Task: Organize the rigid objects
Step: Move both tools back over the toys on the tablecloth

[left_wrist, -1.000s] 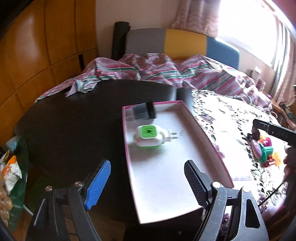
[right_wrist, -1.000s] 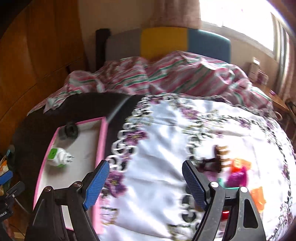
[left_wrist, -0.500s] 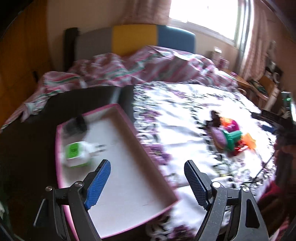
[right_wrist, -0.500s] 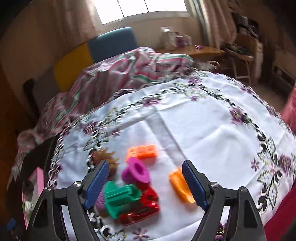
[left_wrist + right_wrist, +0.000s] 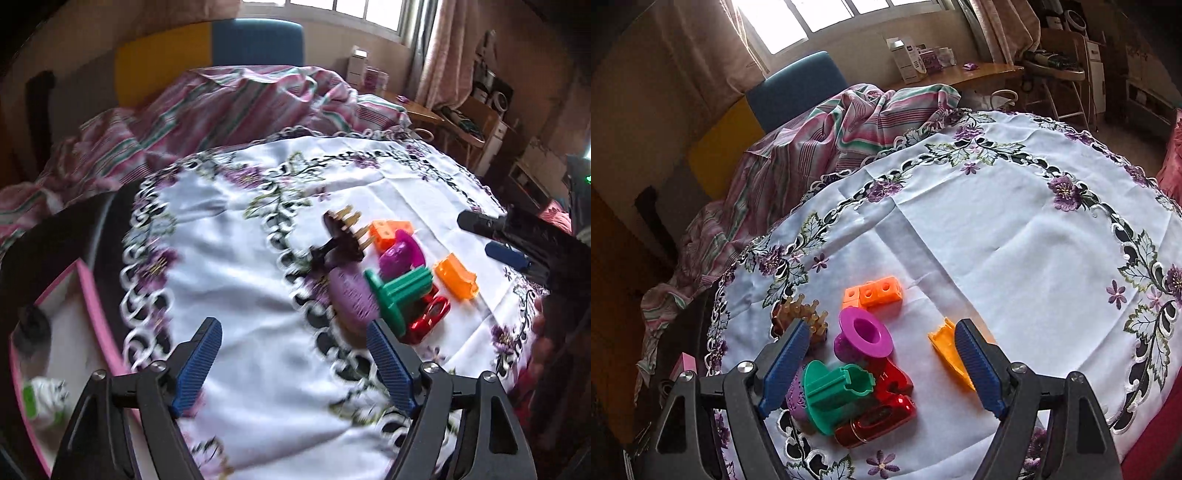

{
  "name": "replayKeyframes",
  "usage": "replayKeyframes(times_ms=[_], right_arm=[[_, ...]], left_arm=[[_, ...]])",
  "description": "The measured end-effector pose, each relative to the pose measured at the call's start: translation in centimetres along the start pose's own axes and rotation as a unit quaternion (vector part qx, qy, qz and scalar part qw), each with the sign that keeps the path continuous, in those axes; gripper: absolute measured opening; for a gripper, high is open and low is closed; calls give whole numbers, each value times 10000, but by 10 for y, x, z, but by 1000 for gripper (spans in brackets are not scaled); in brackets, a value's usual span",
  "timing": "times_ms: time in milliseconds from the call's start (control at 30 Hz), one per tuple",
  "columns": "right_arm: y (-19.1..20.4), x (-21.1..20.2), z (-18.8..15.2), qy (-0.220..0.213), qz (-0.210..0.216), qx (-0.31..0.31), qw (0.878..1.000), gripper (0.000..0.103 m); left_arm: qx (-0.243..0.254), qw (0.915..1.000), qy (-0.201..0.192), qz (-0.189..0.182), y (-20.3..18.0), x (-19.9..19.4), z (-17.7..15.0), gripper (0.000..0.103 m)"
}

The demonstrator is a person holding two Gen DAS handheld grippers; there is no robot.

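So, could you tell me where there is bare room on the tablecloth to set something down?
Free: the wide white stretch of tablecloth inside the purple flower border, beyond and right of the orange wedge. Also the cloth between the pink tray and the toys. Crowded: the cluster around the green spool, purple spool and red piece.

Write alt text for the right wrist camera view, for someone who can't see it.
An open hand-held gripper hovers over a cluster of plastic toys on a white flowered tablecloth: a green spool, purple spool, red piece, orange blocks and an orange wedge.
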State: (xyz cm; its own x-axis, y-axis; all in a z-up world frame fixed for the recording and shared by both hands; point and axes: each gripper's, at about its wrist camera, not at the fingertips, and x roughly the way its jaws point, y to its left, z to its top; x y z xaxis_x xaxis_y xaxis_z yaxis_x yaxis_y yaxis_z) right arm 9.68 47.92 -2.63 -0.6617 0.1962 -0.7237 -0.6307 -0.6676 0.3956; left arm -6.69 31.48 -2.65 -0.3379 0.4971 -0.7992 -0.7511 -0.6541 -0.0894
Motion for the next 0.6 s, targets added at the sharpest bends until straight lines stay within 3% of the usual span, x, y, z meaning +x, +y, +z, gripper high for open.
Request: replayKeyframes(times_ms=[167, 533, 567, 600], right_arm=[[-8, 1, 3, 25, 55, 203, 9998, 82], [-12, 6, 3, 150, 190, 355, 9991, 82], [-12, 7, 3, 150, 182, 357, 9991, 82], [-12, 7, 4, 153, 179, 354, 9991, 82]], left_arm=[[133, 9997, 99, -164, -15, 34, 33, 85], [621, 9974, 347, 73, -39, 106, 74, 91], [597, 9975, 372, 71, -38, 111, 74, 90], [556, 9977, 388, 17, -37, 116, 76, 81]])
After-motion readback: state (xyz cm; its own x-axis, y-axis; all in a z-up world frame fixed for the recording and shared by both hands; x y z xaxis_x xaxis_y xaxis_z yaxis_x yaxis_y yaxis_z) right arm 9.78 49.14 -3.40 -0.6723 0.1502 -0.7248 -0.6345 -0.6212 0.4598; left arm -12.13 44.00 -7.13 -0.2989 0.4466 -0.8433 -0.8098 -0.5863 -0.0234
